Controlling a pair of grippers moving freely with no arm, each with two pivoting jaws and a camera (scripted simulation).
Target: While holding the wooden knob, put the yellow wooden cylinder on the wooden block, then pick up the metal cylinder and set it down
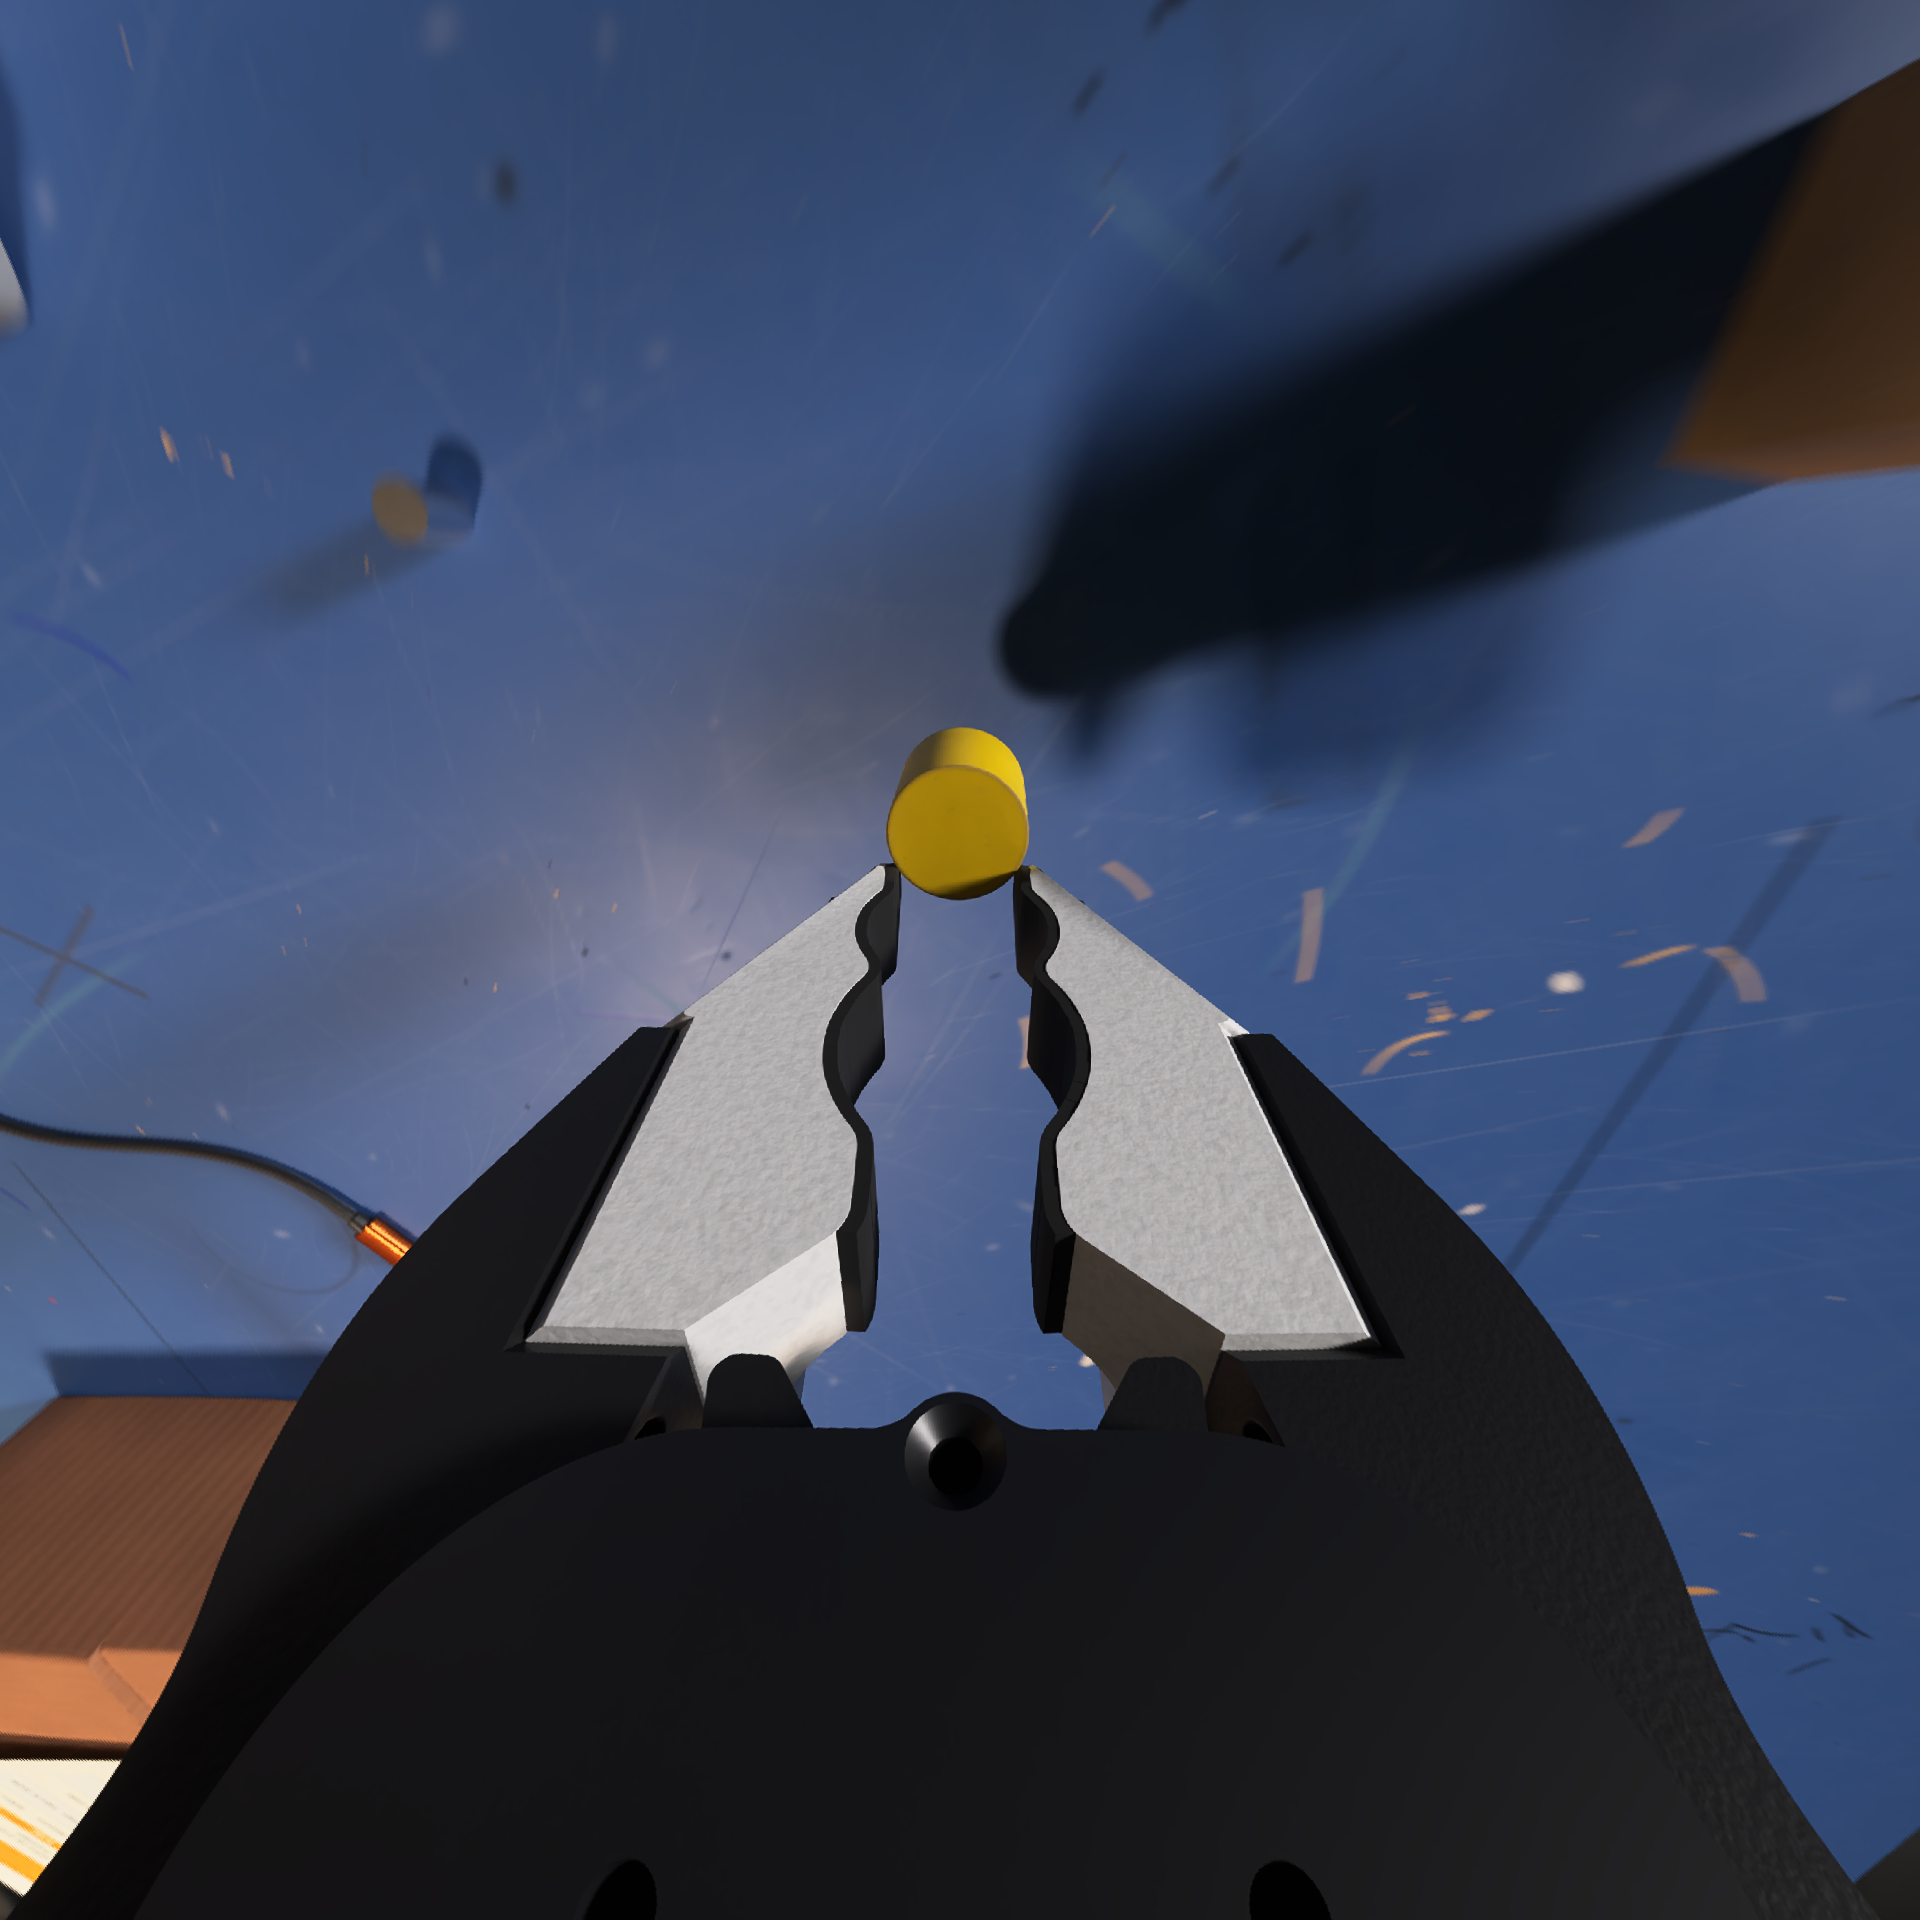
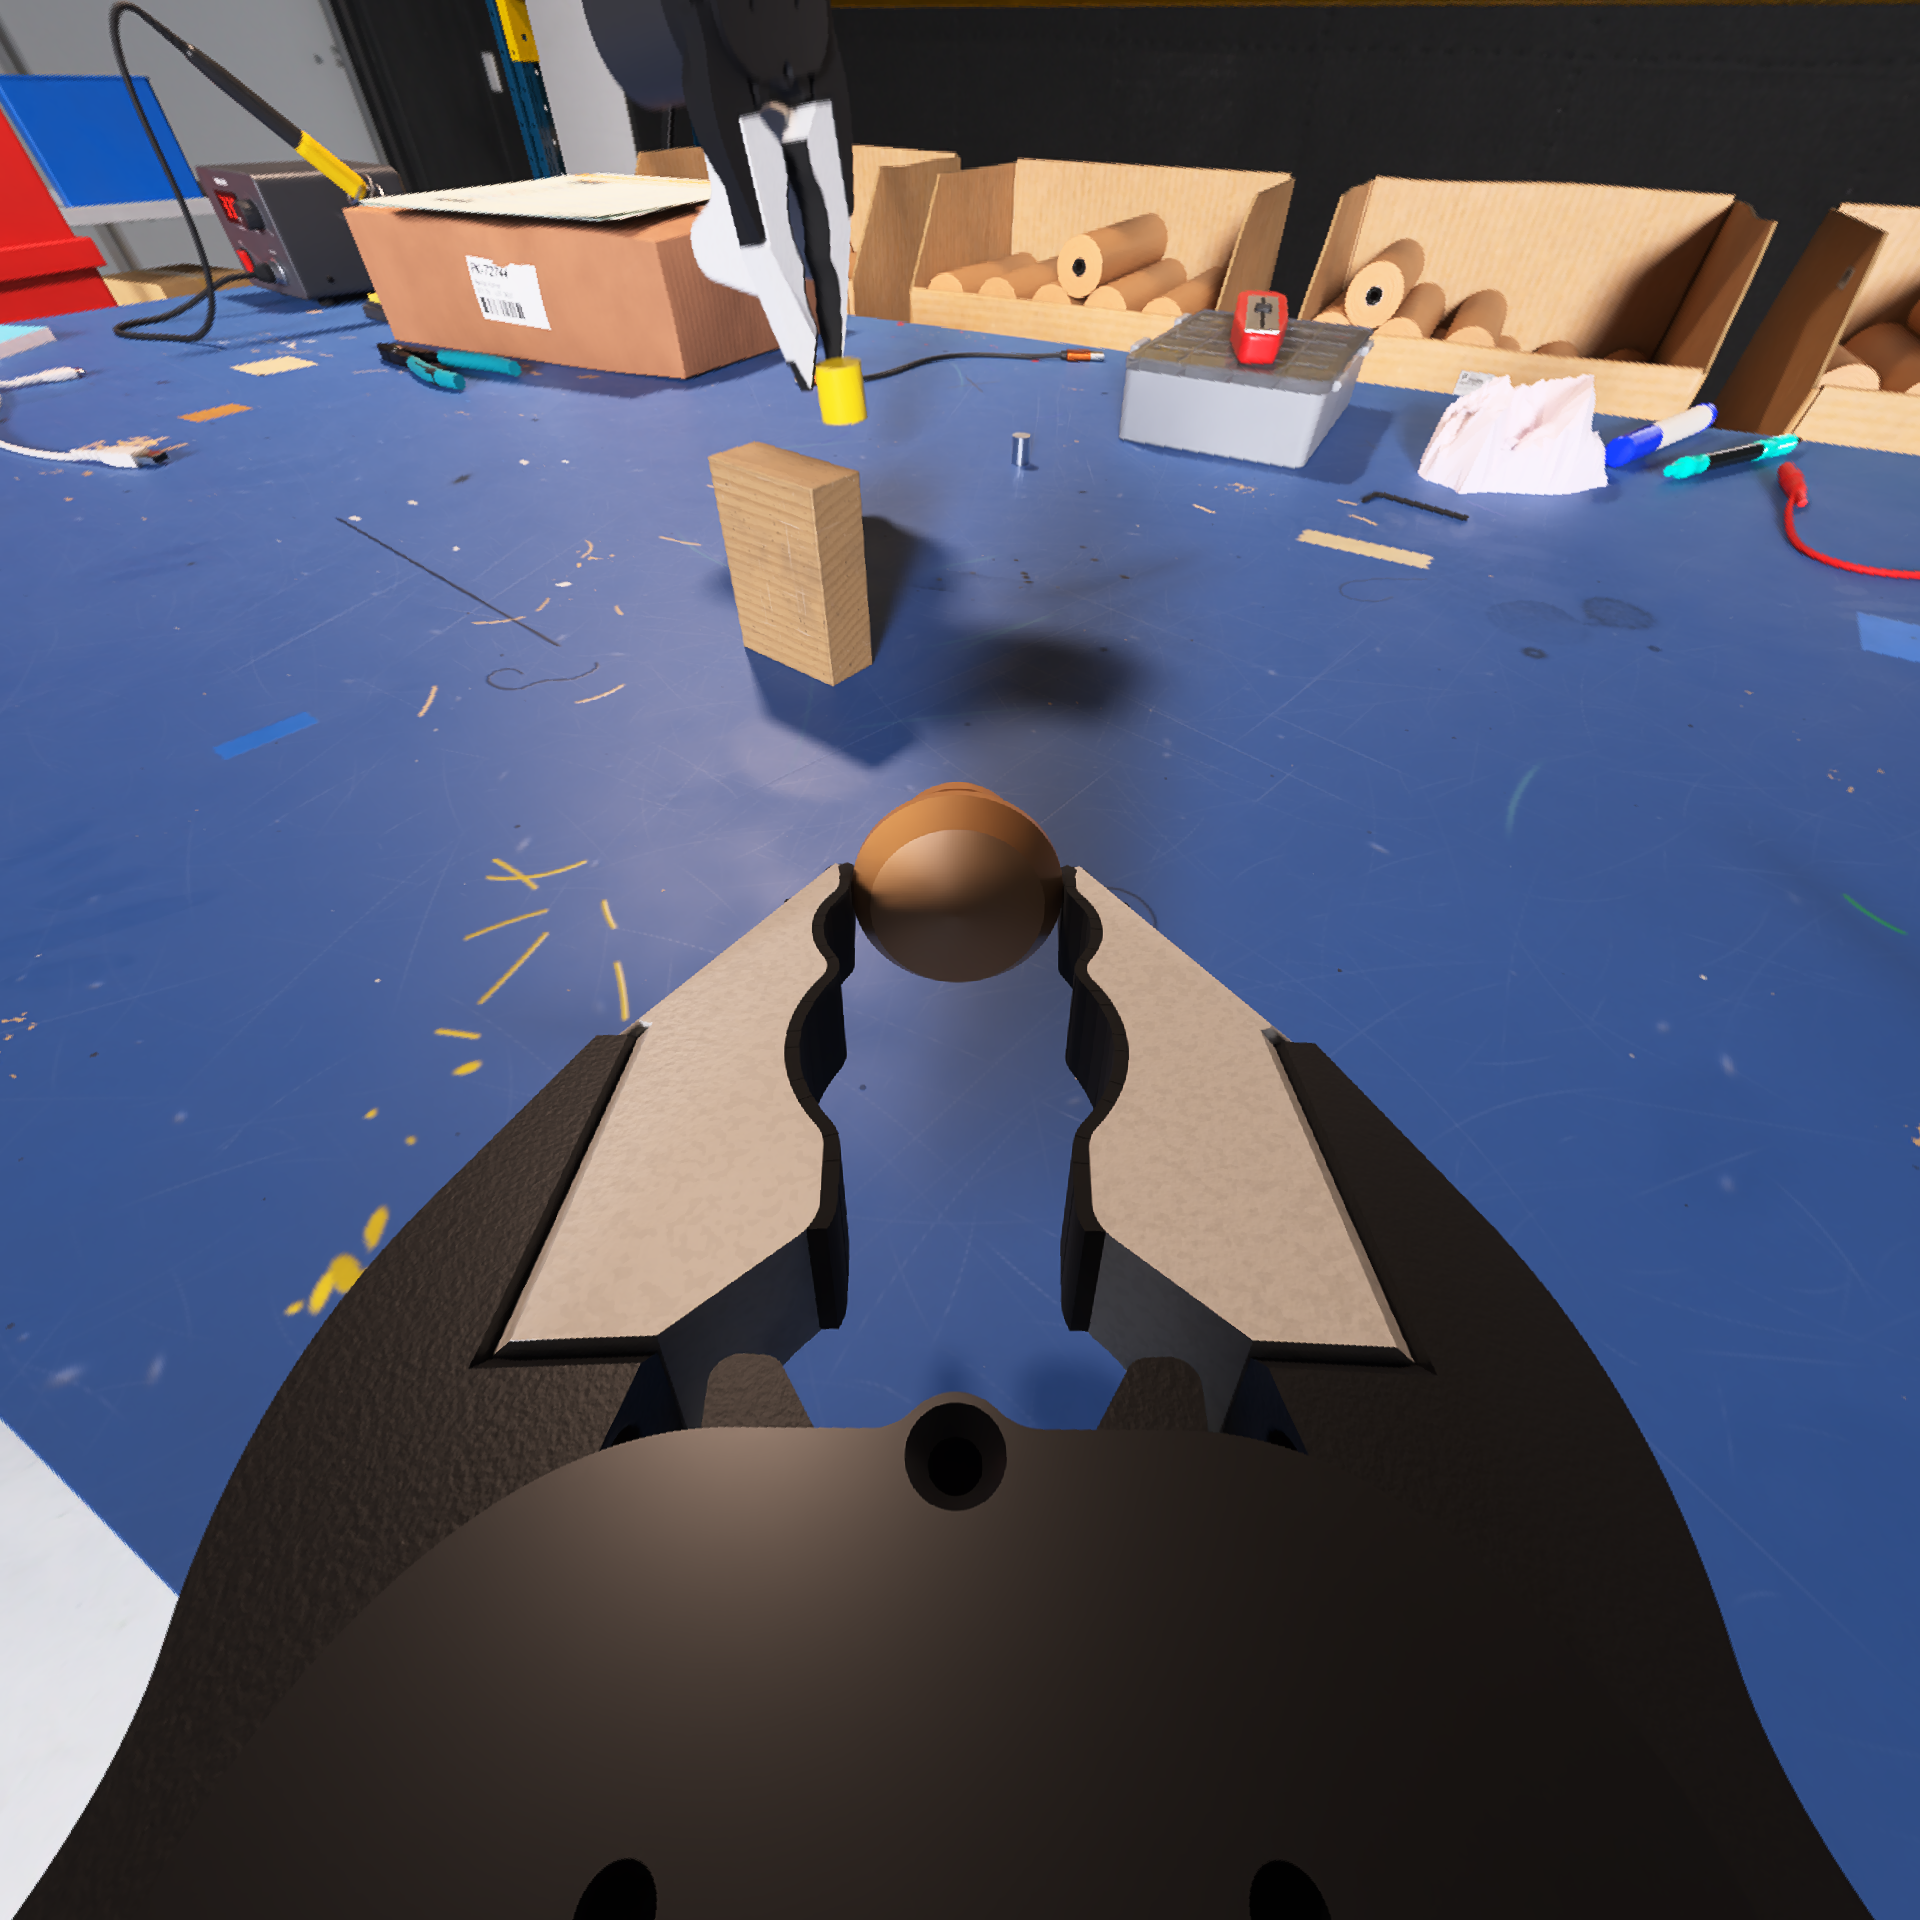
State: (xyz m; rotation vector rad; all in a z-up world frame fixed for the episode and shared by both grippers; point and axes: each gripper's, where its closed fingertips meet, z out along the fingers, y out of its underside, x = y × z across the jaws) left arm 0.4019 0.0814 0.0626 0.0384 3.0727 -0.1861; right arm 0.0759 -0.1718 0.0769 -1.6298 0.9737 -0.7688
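Observation:
My left gripper [image 1: 957, 871] is shut on the yellow wooden cylinder [image 1: 958, 814], held at its fingertips above the blue table. In the right wrist view the left gripper [image 2: 821, 369] hangs point down with the yellow cylinder [image 2: 840, 391] in the air, beyond and above the wooden block [image 2: 795, 561]. The block stands upright on the table. My right gripper [image 2: 957, 883] is shut on the round brown wooden knob [image 2: 954, 883], held above the table near the block. The small metal cylinder [image 2: 1021, 449] stands upright right of the block; it also shows blurred in the left wrist view [image 1: 426, 502].
A brown cardboard box [image 2: 561, 281] sits at the back left, with pliers [image 2: 452, 366] in front. A grey plastic case [image 2: 1242, 390] with a red item on top, crumpled paper [image 2: 1512, 436], markers [image 2: 1683, 442] and open bins of cardboard tubes [image 2: 1101, 260] line the back right. A red cable [image 2: 1829, 540] lies far right.

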